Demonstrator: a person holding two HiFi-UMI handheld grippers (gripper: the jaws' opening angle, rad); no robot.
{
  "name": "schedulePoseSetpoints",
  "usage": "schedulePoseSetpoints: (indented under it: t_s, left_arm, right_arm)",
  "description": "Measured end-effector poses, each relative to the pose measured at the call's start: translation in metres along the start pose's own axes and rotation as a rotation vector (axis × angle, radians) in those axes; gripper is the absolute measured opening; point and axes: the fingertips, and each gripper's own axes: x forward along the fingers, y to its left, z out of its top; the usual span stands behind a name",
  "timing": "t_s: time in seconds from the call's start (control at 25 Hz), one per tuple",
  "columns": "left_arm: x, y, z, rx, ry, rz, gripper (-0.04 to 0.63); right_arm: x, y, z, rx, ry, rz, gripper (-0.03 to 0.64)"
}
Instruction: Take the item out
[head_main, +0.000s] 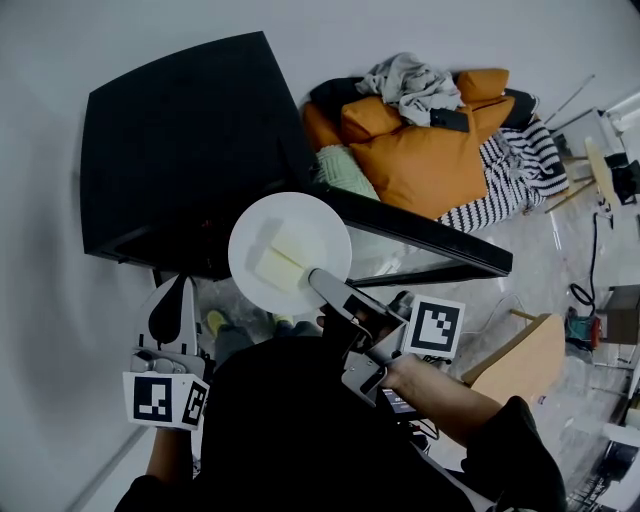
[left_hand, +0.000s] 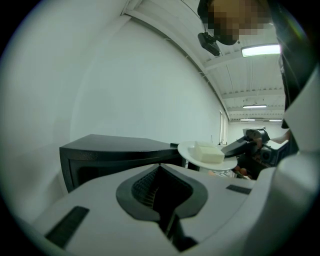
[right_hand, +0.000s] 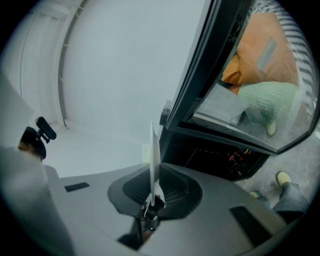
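1. The right gripper (head_main: 322, 282) has its claw pinched down narrow on the rim of a white plate (head_main: 310, 225). In the right gripper view the plate shows edge-on, sticking straight up out of the jaws.
2. A pale block (head_main: 277, 262) lies flat on the plate, a bit left of its middle.
3. The plate is up in the air around the middle of the head view, just in front of the black microwave (head_main: 180, 140) and not touching it.
4. The microwave door (head_main: 420, 235) is swung open toward the right of the frame, and the floor shows through its glass.
5. The left gripper (head_main: 172, 310) is at the lower left, claw closed with nothing in it, well apart from the plate.
6. Room stuff: a plain white wall fills the left side and top of the head view.
7. At the upper right there's a heap of orange cushions (head_main: 420, 165), a grey garment (head_main: 410, 85) on top, striped cloth (head_main: 500, 180) beside it, and something green and knitted (head_main: 345, 170) near the microwave.
8. The floor (head_main: 545, 270) at the right is pale and glossy, with a wooden piece (head_main: 520, 365) at the lower right.
9. The left gripper view shows ceiling strip lights (left_hand: 260, 50) at its upper right.
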Motion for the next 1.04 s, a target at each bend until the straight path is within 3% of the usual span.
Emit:
schedulePoseSetpoints:
  t_s: [1.04]
  left_arm:
    - [0.008, -0.003, 0.01, 0.023, 0.002, -0.009, 0.008]
  right_arm:
    - [0.002, -0.001, 0.001, -0.005, 0.019, -0.003, 0.028]
